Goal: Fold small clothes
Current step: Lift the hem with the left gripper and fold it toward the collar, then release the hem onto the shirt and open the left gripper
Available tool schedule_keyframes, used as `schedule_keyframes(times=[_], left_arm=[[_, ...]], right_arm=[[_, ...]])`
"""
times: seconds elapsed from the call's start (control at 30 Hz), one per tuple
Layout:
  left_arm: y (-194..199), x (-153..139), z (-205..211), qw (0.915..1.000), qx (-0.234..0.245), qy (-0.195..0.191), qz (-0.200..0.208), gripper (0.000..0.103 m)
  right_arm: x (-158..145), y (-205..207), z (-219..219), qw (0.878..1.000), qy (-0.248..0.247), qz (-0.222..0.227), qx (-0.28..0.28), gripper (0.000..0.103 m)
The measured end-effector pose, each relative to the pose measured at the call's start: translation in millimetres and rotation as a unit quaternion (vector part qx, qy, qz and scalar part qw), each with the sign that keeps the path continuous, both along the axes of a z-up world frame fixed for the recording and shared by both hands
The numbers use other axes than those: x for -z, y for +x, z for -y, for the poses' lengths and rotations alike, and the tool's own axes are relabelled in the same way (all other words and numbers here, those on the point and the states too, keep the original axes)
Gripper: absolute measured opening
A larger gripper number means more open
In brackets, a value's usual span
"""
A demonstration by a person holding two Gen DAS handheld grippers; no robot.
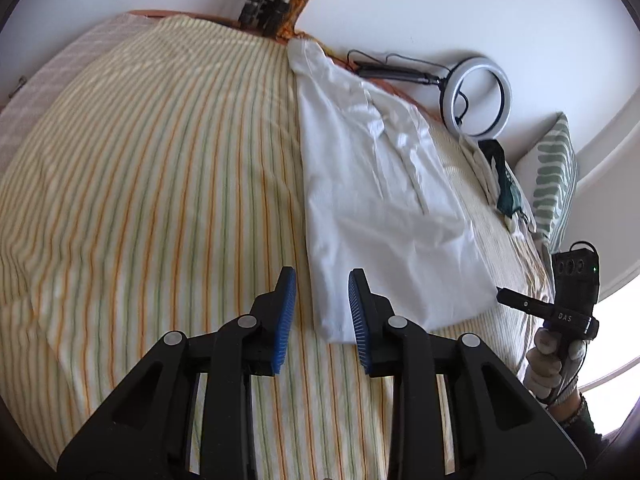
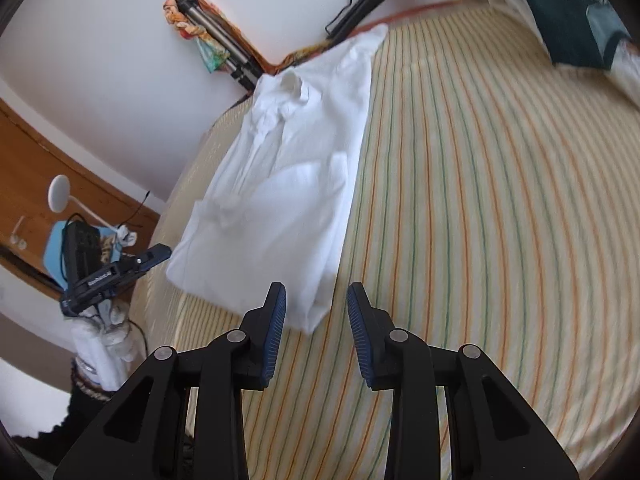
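A white shirt (image 1: 380,200) lies folded lengthwise into a long narrow strip on the striped bedsheet (image 1: 160,168). My left gripper (image 1: 322,280) is open and empty, hovering just above the shirt's near corner. In the right wrist view the same shirt (image 2: 288,168) lies with its collar at the far end. My right gripper (image 2: 316,294) is open and empty, just above the shirt's near corner. The right gripper also shows at the right edge of the left wrist view (image 1: 500,292), and the left gripper shows at the left of the right wrist view (image 2: 166,254).
A ring light on a stand (image 1: 476,96) lies at the bed's far edge. A dark green garment (image 1: 506,184) and a green-striped pillow (image 1: 556,176) lie beyond the shirt. A tripod (image 2: 224,46) leans in the wall corner. A wooden desk with a lamp (image 2: 60,196) stands beside the bed.
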State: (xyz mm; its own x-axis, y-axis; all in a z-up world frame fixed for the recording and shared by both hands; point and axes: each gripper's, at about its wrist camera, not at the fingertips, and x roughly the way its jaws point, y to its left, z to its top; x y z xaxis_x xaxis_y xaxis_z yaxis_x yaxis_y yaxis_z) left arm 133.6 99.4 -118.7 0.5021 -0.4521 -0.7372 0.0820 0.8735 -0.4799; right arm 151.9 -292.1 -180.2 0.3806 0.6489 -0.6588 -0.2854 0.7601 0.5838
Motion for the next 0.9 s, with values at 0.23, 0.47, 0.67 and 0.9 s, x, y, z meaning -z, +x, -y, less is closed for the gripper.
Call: schedule_keyframes(times=[0.23,0.47,0.67,0.9], left_arm=[[-2.4,5.2,19.6,0.9995,0.026,0.020,-0.003,0.006],[-9.7,-1.0,11.4,0.9969,-0.001,0.076,0.020,0.006],[0.0,-33.5,49.4,0.9924,0.058,0.074,0.079,0.006],[45.4,-1.3,98.5,0.9901,0.111,0.085,0.019,0.006]], right_arm=[[-0.8,-10.9,-16.8,0.999,-0.023,0.017,-0.018,0.002],[-5.2,-28.1,-30.0,0.990,-0.124,0.055,-0.038,0.002],[-32.4,-17.9,-30.4,0.990,-0.101,0.099,-0.027,0.002],[-26.5,30.7,-87.1,0.986,-0.106,0.072,-0.110,0.002]])
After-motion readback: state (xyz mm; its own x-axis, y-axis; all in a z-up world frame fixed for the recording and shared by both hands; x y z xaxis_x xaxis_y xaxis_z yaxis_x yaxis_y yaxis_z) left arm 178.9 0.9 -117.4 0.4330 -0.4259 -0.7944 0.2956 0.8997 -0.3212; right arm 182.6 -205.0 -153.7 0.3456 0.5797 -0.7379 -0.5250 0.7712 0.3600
